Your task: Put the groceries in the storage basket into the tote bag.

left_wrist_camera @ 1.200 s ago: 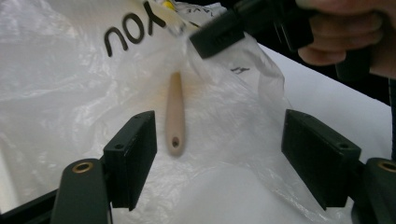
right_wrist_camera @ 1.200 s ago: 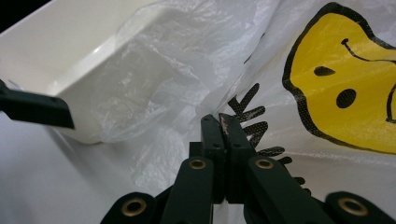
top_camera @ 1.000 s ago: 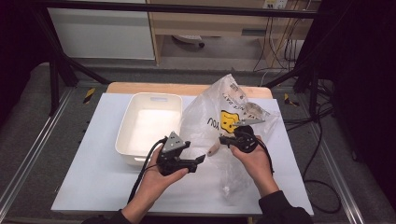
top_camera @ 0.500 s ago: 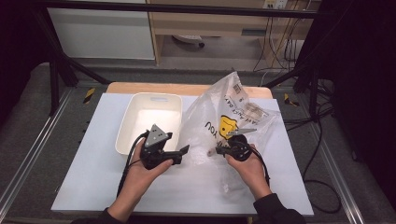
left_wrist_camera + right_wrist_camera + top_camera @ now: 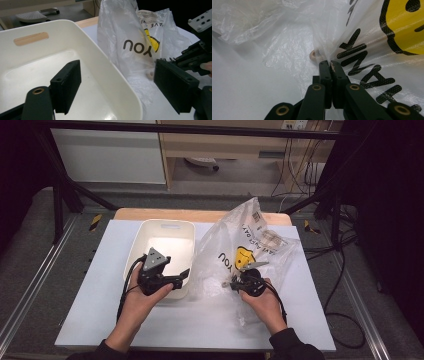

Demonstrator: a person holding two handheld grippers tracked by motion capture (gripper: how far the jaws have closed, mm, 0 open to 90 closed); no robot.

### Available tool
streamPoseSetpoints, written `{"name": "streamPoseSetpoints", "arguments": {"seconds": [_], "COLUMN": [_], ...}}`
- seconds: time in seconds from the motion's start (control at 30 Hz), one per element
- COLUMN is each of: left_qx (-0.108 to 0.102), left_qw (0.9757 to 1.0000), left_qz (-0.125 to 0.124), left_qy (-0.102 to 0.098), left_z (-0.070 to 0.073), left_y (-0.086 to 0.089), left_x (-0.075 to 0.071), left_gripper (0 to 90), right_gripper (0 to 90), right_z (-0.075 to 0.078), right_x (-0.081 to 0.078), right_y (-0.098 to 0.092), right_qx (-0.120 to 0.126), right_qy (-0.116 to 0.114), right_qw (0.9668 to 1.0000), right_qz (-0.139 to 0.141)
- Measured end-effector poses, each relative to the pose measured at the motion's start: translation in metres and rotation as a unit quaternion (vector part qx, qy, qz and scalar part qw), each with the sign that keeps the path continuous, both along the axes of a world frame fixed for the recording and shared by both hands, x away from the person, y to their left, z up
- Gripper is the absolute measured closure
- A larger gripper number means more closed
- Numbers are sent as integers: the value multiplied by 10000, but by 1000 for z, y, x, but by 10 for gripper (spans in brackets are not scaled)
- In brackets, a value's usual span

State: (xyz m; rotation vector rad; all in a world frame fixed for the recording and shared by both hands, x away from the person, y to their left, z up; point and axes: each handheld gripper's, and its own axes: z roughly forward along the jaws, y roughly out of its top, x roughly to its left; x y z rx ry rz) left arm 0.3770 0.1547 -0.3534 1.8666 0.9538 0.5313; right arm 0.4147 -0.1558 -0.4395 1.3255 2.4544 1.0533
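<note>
— High view count, please?
— One plastic bag (image 5: pixel 250 245) on the table (image 5: pixel 100 320), just right of one white tub (image 5: pixel 167 237). Two grippers.
— Their state?
— Left gripper (image 5: pixel 184 275) spread wide over the tub, holding nothing. Right gripper (image 5: pixel 330 65) clamped on the bag's film.

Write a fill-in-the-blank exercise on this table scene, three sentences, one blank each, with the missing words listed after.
1. The right gripper is shut on the thin film of the ____ bag.
2. The left gripper hangs with its jaws open over the rim of the white ____.
3. The round face printed on the bag is ____.

Missing words: plastic; tub; yellow
</note>
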Motion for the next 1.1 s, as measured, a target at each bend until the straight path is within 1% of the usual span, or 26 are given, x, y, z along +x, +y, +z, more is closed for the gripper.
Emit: {"name": "streamPoseSetpoints", "arguments": {"seconds": [0.13, 0.23, 0.33, 0.37, 0.4, 0.5, 0.6, 0.67, 0.8, 0.87, 0.9, 1.0, 1.1], "left_qx": [22, 33, 0, 0, -35, -45, -27, -4, -16, -32, -41, -43, -31], "left_qw": [10000, 9999, 9999, 9998, 9998, 9997, 9997, 9997, 9997, 9997, 9997, 9997, 9997], "left_qz": [70, 103, 159, 179, 192, 225, 231, 231, 242, 245, 247, 247, 229], "left_qy": [7, 21, 7, 2, 10, 21, 35, 33, 32, 30, 34, 48, 45], "left_z": [-1, -2, -2, -2, -2, -2, -2, -3, -3, -2, -2, -3, -3], "left_y": [4, 7, 10, 11, 11, 14, 15, 15, 16, 17, 17, 17, 18], "left_x": [2, 4, 4, 5, 5, 6, 6, 6, 6, 6, 7, 7, 7], "left_gripper": [221, 220, 219, 217, 214, 206, 196, 188, 176, 174, 173, 169, 157], "right_gripper": [888, 868, 829, 807, 777, 709, 595, 517, 368, 317, 285, 218, 161], "right_z": [-2, -2, -1, 0, 0, 1, 3, 4, 8, 10, 11, 15, 19], "right_x": [0, -1, -2, -2, -3, -3, -4, -6, -13, -16, -18, -23, -28], "right_y": [0, 0, -1, -1, -2, -4, -5, -5, -4, -5, -6, -8, -12], "right_qx": [-105, -118, -91, -85, -71, -41, 7, 6, -46, -11, -34, -37, -41], "right_qy": [14, -1, -48, -32, -61, -102, -137, -174, -382, -468, -532, -669, -843], "right_qw": [9999, 9999, 9999, 9999, 9999, 9999, 9997, 9997, 9990, 9985, 9980, 9971, 9954], "right_qz": [-6, -2, -38, -47, -72, -122, -189, -174, -236, -294, -326, -373, -457]}}
